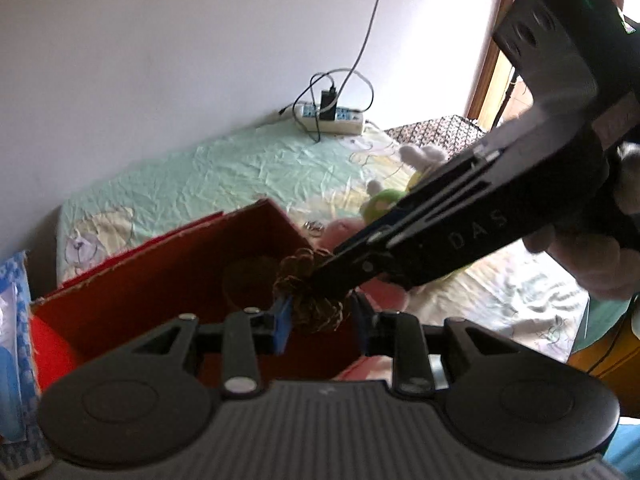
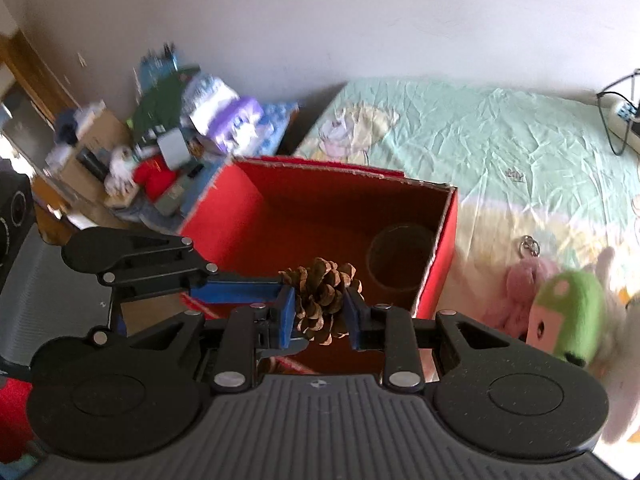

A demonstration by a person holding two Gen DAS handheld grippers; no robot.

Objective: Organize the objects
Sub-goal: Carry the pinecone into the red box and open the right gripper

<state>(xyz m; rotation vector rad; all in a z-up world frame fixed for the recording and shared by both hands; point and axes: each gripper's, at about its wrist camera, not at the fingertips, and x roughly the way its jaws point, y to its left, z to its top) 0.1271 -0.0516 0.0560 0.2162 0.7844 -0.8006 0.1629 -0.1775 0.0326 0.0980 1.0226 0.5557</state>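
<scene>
A brown pine cone (image 2: 322, 304) hangs over the open red box (image 2: 444, 248) on the bed. My right gripper (image 2: 320, 318) is shut on the pine cone, blue pads on both its sides. My left gripper (image 1: 320, 322) sits around the same cone (image 1: 310, 292); its left pad touches the cone, the right pad stands off it. In the right wrist view the left gripper's fingers (image 2: 240, 292) reach in from the left. A dark cylinder (image 2: 400, 258) stands in the box's right corner.
Plush toys lie right of the box: a pink one (image 2: 516, 296) and a green one (image 2: 568, 312), with a key ring (image 2: 530, 245). A power strip (image 1: 332, 117) with cables sits at the bed's far edge. Cluttered boxes (image 2: 160, 152) stand left of the bed.
</scene>
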